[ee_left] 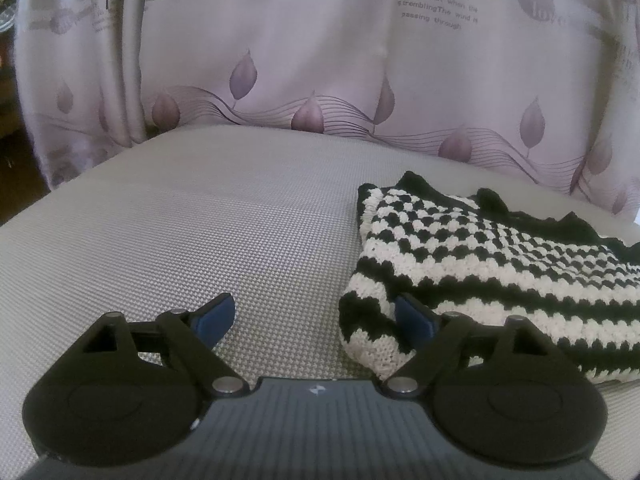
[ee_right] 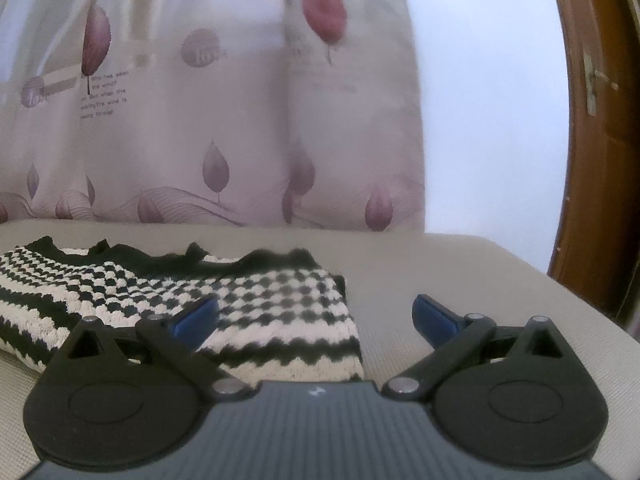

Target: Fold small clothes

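Both tongs stand open and empty: my left gripper [ee_left: 314, 320] has its right pad against the near left corner of the knitted garment [ee_left: 500, 268] without pinching it; my right gripper [ee_right: 316, 316] hovers over its near right corner. Garment is black-and-white knit, folded in a flat bundle on the grey textured cushion [ee_left: 200, 220], towards the far side, before the leaf-print curtain [ee_left: 320, 60]. I judge it light, soft, limp and stretchy, not slippery. Best hold: pinch all layers at the near corners, lift evenly
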The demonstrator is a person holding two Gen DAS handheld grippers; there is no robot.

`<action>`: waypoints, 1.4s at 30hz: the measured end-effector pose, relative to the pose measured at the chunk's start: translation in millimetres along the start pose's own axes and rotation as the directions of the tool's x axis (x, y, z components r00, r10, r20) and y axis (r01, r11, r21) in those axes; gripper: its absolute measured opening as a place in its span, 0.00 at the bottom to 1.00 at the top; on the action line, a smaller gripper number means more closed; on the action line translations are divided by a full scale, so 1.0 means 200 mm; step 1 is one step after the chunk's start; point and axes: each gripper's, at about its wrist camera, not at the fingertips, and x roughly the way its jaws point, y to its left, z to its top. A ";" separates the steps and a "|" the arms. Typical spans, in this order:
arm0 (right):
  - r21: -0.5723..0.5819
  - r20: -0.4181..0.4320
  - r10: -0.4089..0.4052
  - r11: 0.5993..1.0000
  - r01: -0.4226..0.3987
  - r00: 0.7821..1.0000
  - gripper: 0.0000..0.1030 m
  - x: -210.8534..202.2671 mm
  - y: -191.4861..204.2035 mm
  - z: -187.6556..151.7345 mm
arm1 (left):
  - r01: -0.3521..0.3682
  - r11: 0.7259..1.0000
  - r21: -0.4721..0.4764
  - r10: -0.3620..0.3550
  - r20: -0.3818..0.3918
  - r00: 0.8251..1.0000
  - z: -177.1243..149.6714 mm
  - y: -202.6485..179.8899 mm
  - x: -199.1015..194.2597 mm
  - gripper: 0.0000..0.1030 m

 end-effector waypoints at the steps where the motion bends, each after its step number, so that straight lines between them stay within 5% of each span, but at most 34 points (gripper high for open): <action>1: -0.003 0.008 0.002 1.000 -0.002 1.000 1.00 0.00 0.00 0.00 | -0.002 1.000 0.002 0.002 0.001 1.000 0.00 0.00 0.00 0.84; 9: -0.060 -0.030 -0.021 0.998 0.019 0.999 1.00 -0.01 0.09 -0.01 | -0.015 1.000 0.011 0.015 0.004 1.000 0.00 0.00 -0.01 0.87; 16: -0.085 -0.105 0.069 0.993 -0.078 0.992 1.00 0.04 0.11 -0.02 | -0.021 1.000 0.017 0.021 0.007 1.000 0.00 -0.01 -0.01 0.89; 21: -0.084 -0.099 0.084 0.992 -0.092 0.992 1.00 0.03 0.12 -0.02 | 0.106 0.994 0.001 -0.106 0.003 0.994 0.03 0.05 -0.01 0.89; 25: -0.058 -0.080 0.099 0.993 -0.103 0.992 1.00 0.02 0.09 -0.02 | 0.177 0.981 0.076 -0.177 -0.007 0.984 0.12 0.06 0.01 0.89; 30: -0.049 -0.056 0.085 0.995 -0.088 0.995 1.00 0.00 0.08 -0.02 | 0.317 0.948 0.029 -0.312 -0.124 0.942 0.28 0.09 0.17 0.89; 35: -0.070 -0.066 0.105 0.992 -0.109 0.992 1.00 0.01 0.10 -0.02 | 0.417 0.909 0.013 -0.401 -0.252 0.881 0.35 0.05 0.40 0.89; 42: -0.064 -0.054 0.122 0.990 -0.125 0.991 1.00 0.00 0.09 -0.02 | 0.498 0.867 0.009 -0.477 -0.277 0.835 0.41 0.00 0.57 0.87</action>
